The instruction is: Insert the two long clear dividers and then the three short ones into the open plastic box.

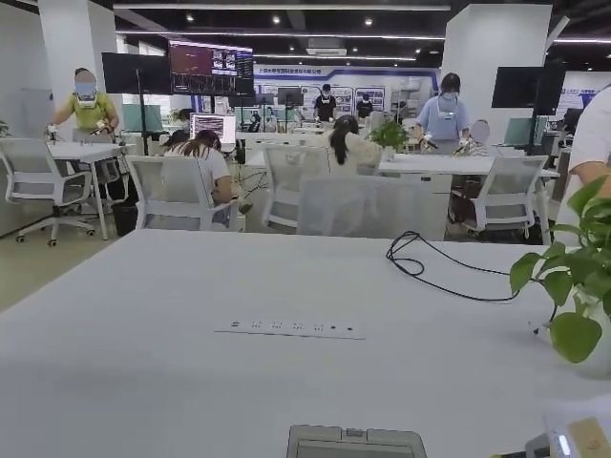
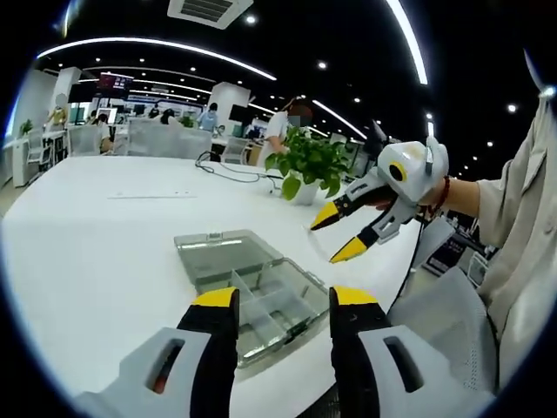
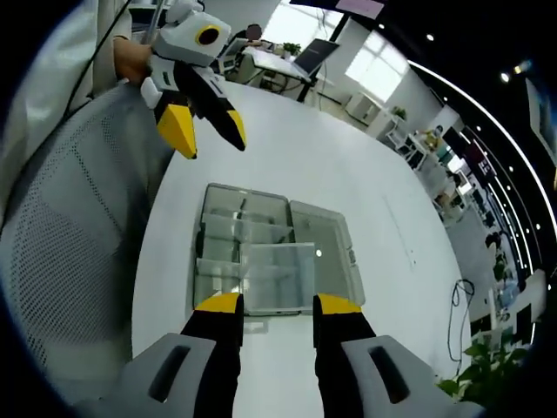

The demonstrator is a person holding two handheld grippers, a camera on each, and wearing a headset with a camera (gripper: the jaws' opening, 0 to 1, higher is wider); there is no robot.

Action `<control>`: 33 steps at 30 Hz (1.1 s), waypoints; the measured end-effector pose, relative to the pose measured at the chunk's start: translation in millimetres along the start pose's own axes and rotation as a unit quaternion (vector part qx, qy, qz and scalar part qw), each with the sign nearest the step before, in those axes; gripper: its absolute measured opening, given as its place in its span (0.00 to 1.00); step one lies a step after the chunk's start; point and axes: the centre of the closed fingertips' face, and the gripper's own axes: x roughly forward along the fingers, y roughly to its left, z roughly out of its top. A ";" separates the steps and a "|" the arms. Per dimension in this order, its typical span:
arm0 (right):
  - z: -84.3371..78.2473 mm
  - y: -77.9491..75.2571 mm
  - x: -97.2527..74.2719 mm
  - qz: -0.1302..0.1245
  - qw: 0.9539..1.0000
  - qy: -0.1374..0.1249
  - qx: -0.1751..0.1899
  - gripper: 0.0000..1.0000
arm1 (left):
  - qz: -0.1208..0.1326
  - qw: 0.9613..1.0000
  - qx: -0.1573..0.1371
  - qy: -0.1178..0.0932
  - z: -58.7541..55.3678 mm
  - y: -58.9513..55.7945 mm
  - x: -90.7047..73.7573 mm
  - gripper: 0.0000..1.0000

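The clear plastic box [image 3: 252,252] lies near the table's edge, its lid [image 3: 326,244] folded flat beside it, and clear dividers stand inside the tray. My right gripper [image 3: 278,303] hovers over the box with a short clear divider [image 3: 280,274] held upright between its jaws. In the left gripper view the box [image 2: 261,300] sits just past my left gripper [image 2: 283,298], which is open and holds nothing. The right gripper [image 2: 338,235] comes in from the right above the box. The left gripper [image 3: 209,131] hangs off the table's near side. The lid's edge [image 1: 355,441] shows low in the head view.
A potted plant [image 1: 573,277] stands at the table's right, with a black cable [image 1: 430,267] beside it. A flush socket strip [image 1: 291,328] lies mid-table. A grey mesh chair [image 3: 70,218] is at the near edge. People work at desks far behind.
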 end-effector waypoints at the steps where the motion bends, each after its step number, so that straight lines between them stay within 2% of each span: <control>1: 4.7 1.1 0.9 0.000 1.000 -0.006 -0.003 0.32 | -0.003 1.000 -0.003 -0.003 1.0 -2.0 0.2 0.39; 5: 25.2 6.9 6.8 -0.001 0.999 -0.037 -0.011 0.32 | -0.007 1.000 -0.014 -0.014 4.7 -4.5 2.4 0.36; 8: 35.6 10.6 10.9 -0.007 0.998 -0.048 -0.026 0.32 | -0.012 0.999 -0.026 -0.021 7.2 -6.7 4.6 0.33; 12: 51.7 15.5 13.4 -0.008 0.997 -0.075 -0.028 0.32 | -0.018 0.999 -0.033 -0.021 7.8 -8.9 6.9 0.30; 16: 58.8 20.2 17.3 -0.013 0.996 -0.078 -0.052 0.32 | -0.022 0.998 -0.046 -0.021 6.2 -10.3 8.1 0.26; 23: 69.5 22.7 17.9 -0.019 0.994 -0.090 -0.062 0.32 | -0.028 0.997 -0.063 -0.028 8.6 -11.4 7.7 0.12; 33: 77.4 26.1 15.7 -0.026 0.992 -0.095 -0.082 0.32 | -0.037 0.996 -0.084 -0.019 4.8 -14.6 10.7 0.05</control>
